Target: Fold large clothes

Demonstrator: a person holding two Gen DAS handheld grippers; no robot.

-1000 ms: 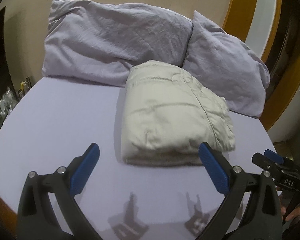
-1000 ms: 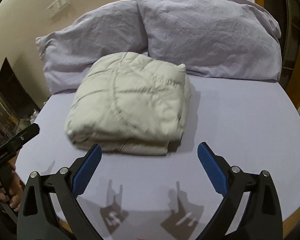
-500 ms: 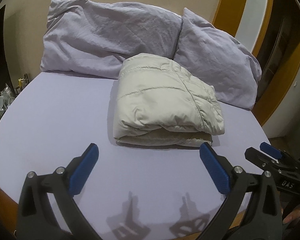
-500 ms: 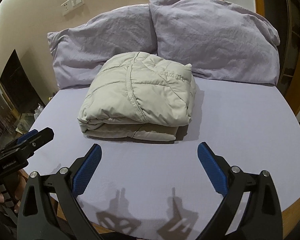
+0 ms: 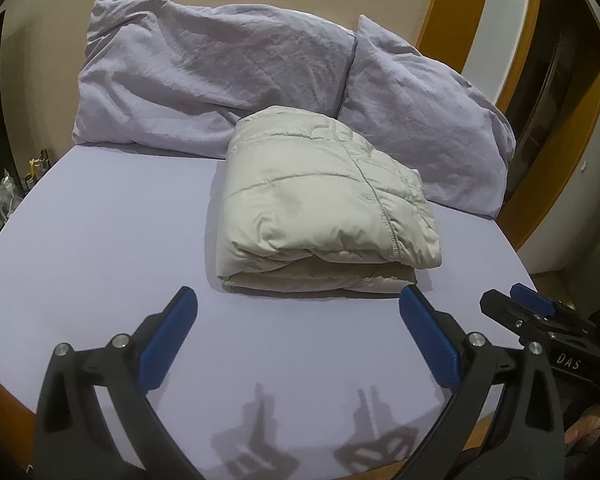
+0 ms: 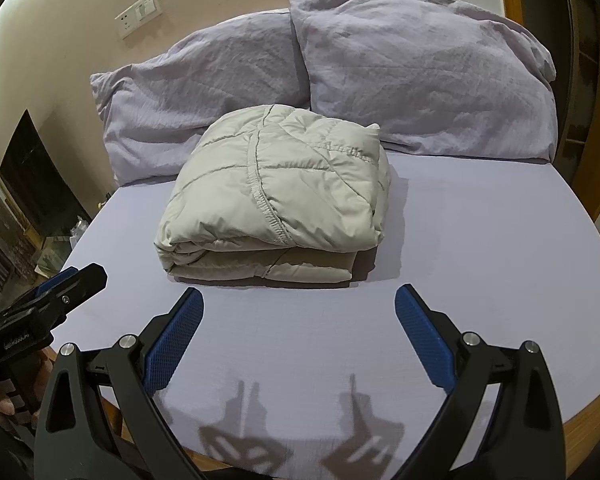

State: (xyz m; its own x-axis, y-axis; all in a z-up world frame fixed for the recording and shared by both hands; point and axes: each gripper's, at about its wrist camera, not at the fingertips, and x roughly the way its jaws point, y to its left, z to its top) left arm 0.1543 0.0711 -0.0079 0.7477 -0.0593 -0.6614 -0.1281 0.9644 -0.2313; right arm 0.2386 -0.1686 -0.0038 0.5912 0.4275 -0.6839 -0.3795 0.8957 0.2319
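left wrist view: left gripper [image 5: 296,304] spread wide, blue pads [image 5: 168,336] at lower left and lower right of frame, nothing between them, clear of the cloth. folded jacket [image 5: 320,208], beige and quilted, sits centre frame, a bit right of the midline between the fingers, just beyond the tips but not touching. its open, layered edge faces the camera along the lower side of the bundle; long axis looks to run from lower centre toward upper centre, slightly tilted. right pad tip is just beside the bundle's near right corner. jacket lies on the lavender sheet [image 5: 100,240], far end up against two pillows [image 5: 220,76] across the top of frame. right gripper [image 5: 536,320] shows at the right edge, lower part, off the mattress side; can't tell its opening from here.

right wrist view: right gripper [image 6: 298,308] also wide apart, empty, pads [image 6: 424,336] lower left and lower right. jacket [image 6: 276,196] is centre frame, a bit left of the midline, stacked edge facing camera, a curved seam running over its top. left pad tip sits just below the bundle's near left corner, small gap. left gripper [image 6: 56,292] at the left edge, mid-low, with a hand [image 6: 4,400] partly seen under it.

judgement: fold looks finished or close; both grippers sit about equally near, neither in contact. any next move, press or tidy, would go straight forward into the near edge.
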